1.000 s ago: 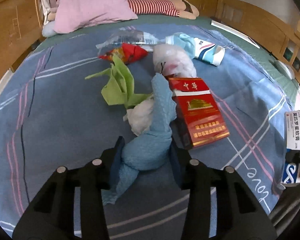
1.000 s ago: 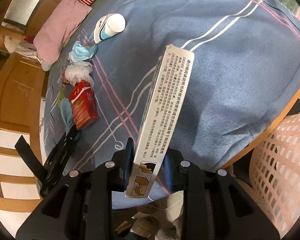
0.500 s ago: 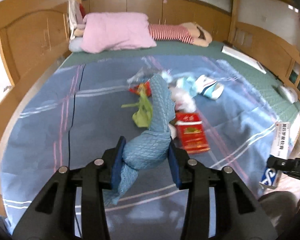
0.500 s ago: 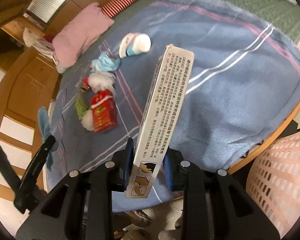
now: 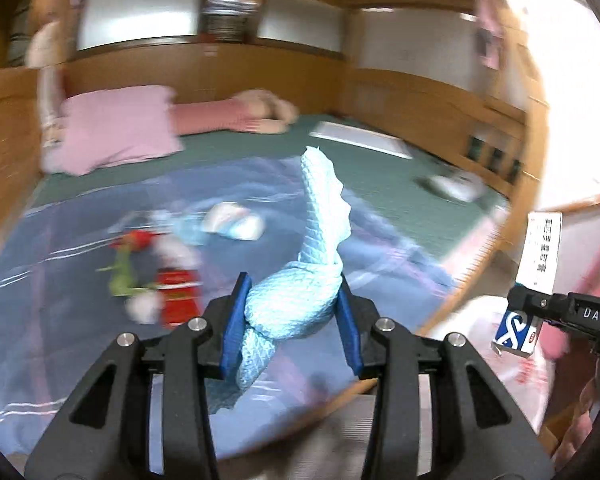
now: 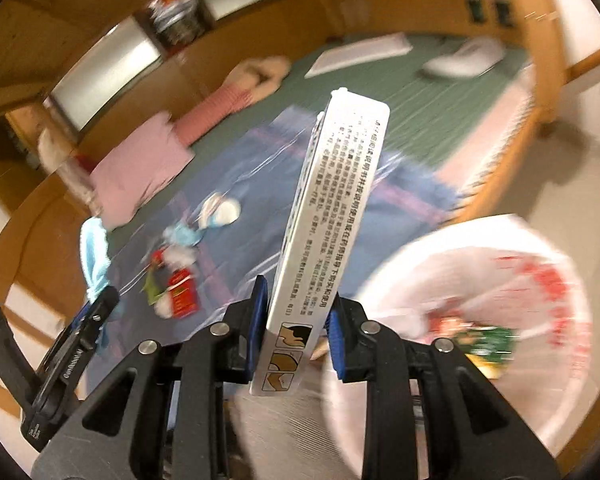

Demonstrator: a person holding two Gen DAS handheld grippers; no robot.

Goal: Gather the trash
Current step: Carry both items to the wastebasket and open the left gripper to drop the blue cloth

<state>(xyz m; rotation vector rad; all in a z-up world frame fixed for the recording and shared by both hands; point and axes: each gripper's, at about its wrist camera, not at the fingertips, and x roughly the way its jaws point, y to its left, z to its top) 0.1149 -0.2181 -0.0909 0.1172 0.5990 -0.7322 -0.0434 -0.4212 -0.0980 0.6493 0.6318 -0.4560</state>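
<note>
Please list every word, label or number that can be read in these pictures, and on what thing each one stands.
"DAS": on the right gripper body.
White box: Chinese print, too blurred to read.
Red pack: blurred, unreadable.
Left gripper body: tiny marking, unreadable.
Bag: red print, blurred.

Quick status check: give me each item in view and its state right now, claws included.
Left claw: shut on the blue cloth, lifted off the bed.
Right claw: shut on the white box, upright.
Lined bin: open, some trash inside.
Red carton: lying on the blanket.
Paper cup: on its side.
Green wrapper: crumpled, uncollected.
</note>
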